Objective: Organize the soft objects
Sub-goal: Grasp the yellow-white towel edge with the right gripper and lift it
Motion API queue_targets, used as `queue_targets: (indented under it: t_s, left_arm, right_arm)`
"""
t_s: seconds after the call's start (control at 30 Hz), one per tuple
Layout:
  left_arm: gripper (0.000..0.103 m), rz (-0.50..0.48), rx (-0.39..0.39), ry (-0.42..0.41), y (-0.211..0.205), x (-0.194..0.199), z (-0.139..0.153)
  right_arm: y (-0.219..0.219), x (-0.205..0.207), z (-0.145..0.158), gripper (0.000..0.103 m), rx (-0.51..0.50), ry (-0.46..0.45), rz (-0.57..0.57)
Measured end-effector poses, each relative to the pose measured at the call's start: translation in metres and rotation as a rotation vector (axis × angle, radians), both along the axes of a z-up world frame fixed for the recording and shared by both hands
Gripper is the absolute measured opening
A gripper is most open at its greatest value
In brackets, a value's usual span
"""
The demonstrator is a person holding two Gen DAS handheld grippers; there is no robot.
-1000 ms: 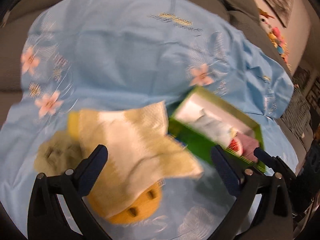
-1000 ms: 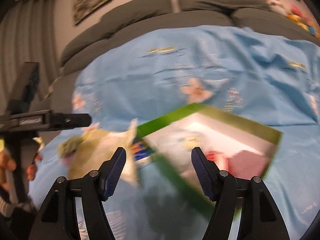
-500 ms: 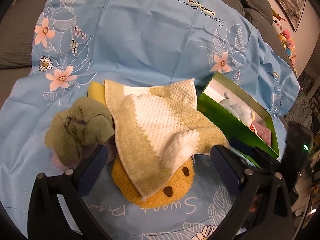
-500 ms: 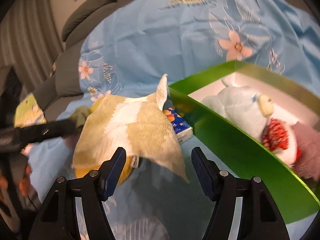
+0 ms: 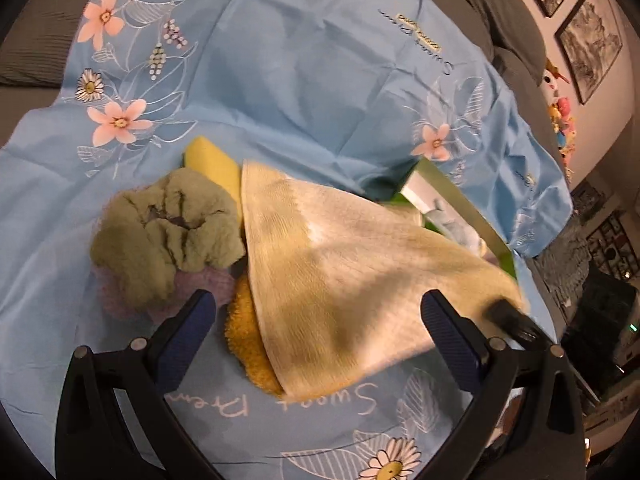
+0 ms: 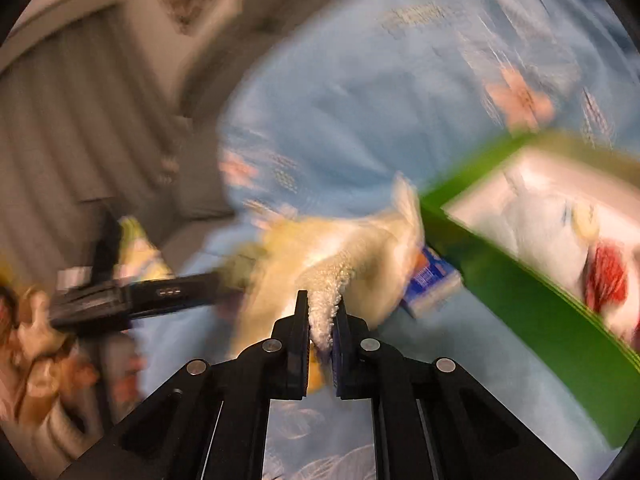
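2 claws work over a blue flowered sheet (image 5: 304,80) spread on a grey sofa. The right claw (image 6: 320,316) is pinched tight on a corner of the towel (image 6: 340,256), the nubby cream fabric squeezed between its nearly closed jaws and bulging out above them. From there the towel stretches away ahead and to the left of that claw. In the left wrist view the same towel (image 5: 344,276) fills the space between and beyond the fingers of the left claw (image 5: 320,320), whose jaws stand wide apart and grip nothing. One corner of the towel is drawn toward the right finger, where a dark fingertip of the right claw (image 5: 508,316) has it.

Ahead and left of the left claw lies a green scrunchie (image 5: 164,232), resting on a lilac one (image 5: 200,284) just beyond the left finger. A yellow sponge (image 5: 212,164) shows past the scrunchie, touching the towel's edge. An orange plush (image 5: 244,340) lies under the towel's near side.

To the right of the right claw stands the green box (image 6: 520,292), holding a pale blue plush (image 6: 536,224) and something red and white (image 6: 604,280), too blurred to name. A small blue-and-white packet (image 6: 432,284) sits between towel and box, touching the box wall. The right view is heavily blurred.
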State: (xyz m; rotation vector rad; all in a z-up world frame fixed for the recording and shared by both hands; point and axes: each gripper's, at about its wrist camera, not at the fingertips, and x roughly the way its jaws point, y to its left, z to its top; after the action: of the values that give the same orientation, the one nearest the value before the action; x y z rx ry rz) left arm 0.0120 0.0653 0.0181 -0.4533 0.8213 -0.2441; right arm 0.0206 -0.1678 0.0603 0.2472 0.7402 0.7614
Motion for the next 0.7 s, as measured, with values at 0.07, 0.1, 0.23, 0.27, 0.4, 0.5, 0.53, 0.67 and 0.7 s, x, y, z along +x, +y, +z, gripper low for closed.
queue_targets:
  t_s: [0.07, 0.1, 0.23, 0.27, 0.4, 0.5, 0.53, 0.67, 0.7]
  left_arm:
    - [0.102, -0.034, -0.01, 0.008, -0.007, 0.001, 0.0]
    - [0.102, -0.057, -0.02, 0.017, -0.012, 0.002, -0.002]
    - [0.102, -0.133, -0.05, 0.044, -0.033, 0.005, -0.007]
    - [0.102, -0.154, -0.047, 0.05, -0.042, 0.005, -0.007]
    - [0.102, -0.235, -0.018, 0.073, -0.074, 0.007, -0.011]
    - [0.102, -0.304, -0.001, 0.098, -0.096, 0.007, -0.016]
    - [0.102, -0.318, 0.009, 0.107, -0.103, 0.007, -0.018]
    - [0.102, -0.36, 0.033, 0.151, -0.125, 0.008, -0.032]
    - [0.102, -0.373, 0.037, 0.158, -0.128, 0.007, -0.034]
  right_arm:
    - [-0.011, -0.021, 0.019, 0.01, 0.036, -0.069, 0.076]
    - [-0.016, -0.028, 0.023, 0.01, 0.052, -0.077, 0.108]
    - [-0.037, -0.057, 0.029, 0.01, 0.041, -0.092, 0.21]
    - [-0.045, -0.064, 0.028, 0.01, 0.019, -0.096, 0.213]
    - [-0.072, -0.07, 0.019, 0.01, -0.052, -0.069, 0.172]
    - [-0.098, -0.072, 0.019, 0.01, -0.053, -0.06, 0.128]
    - [-0.107, -0.074, 0.02, 0.01, -0.052, -0.063, 0.113]
    - [-0.137, -0.077, 0.019, 0.01, -0.064, -0.046, 0.037]
    - [-0.142, -0.076, 0.016, 0.01, -0.066, -0.028, 0.029]
